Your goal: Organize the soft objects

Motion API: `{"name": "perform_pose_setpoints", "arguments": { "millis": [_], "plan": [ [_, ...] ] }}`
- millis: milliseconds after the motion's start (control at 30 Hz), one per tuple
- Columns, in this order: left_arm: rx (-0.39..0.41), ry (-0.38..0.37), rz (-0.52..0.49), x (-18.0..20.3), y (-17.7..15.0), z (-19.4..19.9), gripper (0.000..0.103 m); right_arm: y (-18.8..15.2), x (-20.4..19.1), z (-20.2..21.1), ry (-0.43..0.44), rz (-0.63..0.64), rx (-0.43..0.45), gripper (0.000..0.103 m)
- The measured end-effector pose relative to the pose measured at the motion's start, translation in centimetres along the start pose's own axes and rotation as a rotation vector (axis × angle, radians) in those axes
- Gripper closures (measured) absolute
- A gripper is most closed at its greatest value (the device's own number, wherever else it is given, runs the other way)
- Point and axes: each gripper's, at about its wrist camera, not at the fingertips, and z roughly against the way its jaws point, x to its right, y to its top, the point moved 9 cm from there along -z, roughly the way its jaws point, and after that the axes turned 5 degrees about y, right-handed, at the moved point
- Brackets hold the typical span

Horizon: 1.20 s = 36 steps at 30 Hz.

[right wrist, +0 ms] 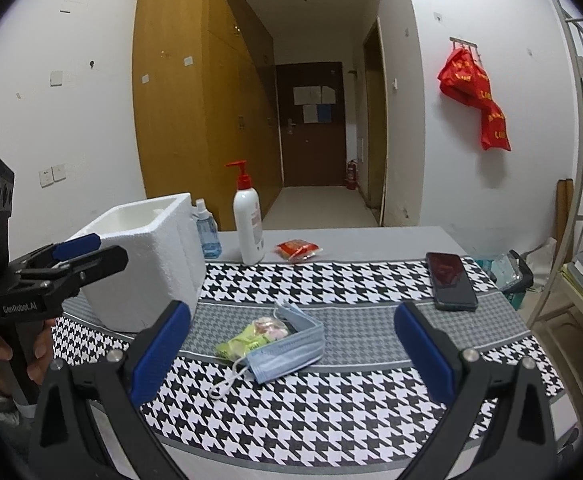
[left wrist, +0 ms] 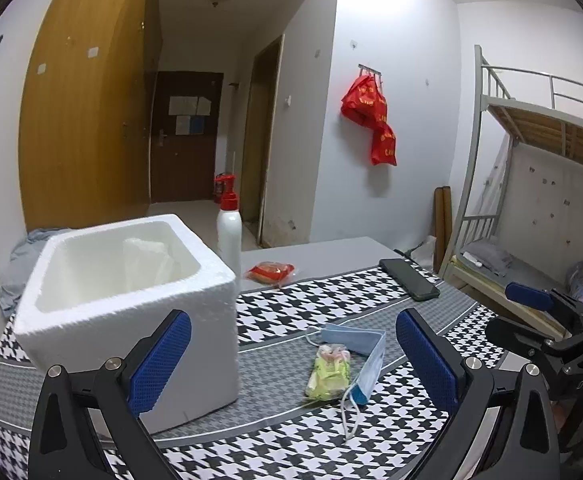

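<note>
**While both grippers are hovering: soft items lying on the tabletop**

While nothing is being held, the left gripper [left wrist: 293, 354] and right gripper [right wrist: 291, 344] are hanging over the tabletop [right wrist: 371, 408], fingers spread wide. Face mask [right wrist: 291, 344]: lying folded, touching a green packet [right wrist: 247, 340]. Foam box [left wrist: 131, 300]: standing open at the left. Red packet [right wrist: 297, 249], lotion bottle [right wrist: 248, 224] and phone [right wrist: 451, 282]: sitting farther back.

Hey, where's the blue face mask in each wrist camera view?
Left wrist view: the blue face mask lies low, right of centre, on the checked cloth.
Right wrist view: it lies low, at centre.
Shared landmark: the yellow-green packet touching the mask's left side.
</note>
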Motion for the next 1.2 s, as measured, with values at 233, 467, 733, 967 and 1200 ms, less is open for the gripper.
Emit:
{"name": "perform_pose_setpoints", "arguments": {
  "millis": [233,467,733,967,1200],
  "plan": [
    [-0.042,-0.049,-0.021,1.6,-1.5,-1.4,0.001,-1.0,1.0,-0.2,-0.017,-0.018,-0.016,0.0],
    [-0.116,-0.047,-0.033,2.1,-3.3,-3.8,0.001,-2.0,2.0,-0.4,-0.022,-0.034,-0.028,0.0],
    [-0.169,-0.053,-0.07,3.0,-4.3,-6.1,0.001,-3.3,2.9,-1.2,-0.018,-0.059,-0.052,0.0],
    [-0.234,-0.045,-0.096,4.8,-5.0,-8.8,0.015,-4.6,3.6,-2.1,-0.014,-0.072,-0.076,0.0],
    [-0.3,0.006,-0.093,4.2,-5.9,-11.7,0.022,-5.4,4.6,-2.8,0.003,-0.079,-0.1,0.0]
  ]
}}
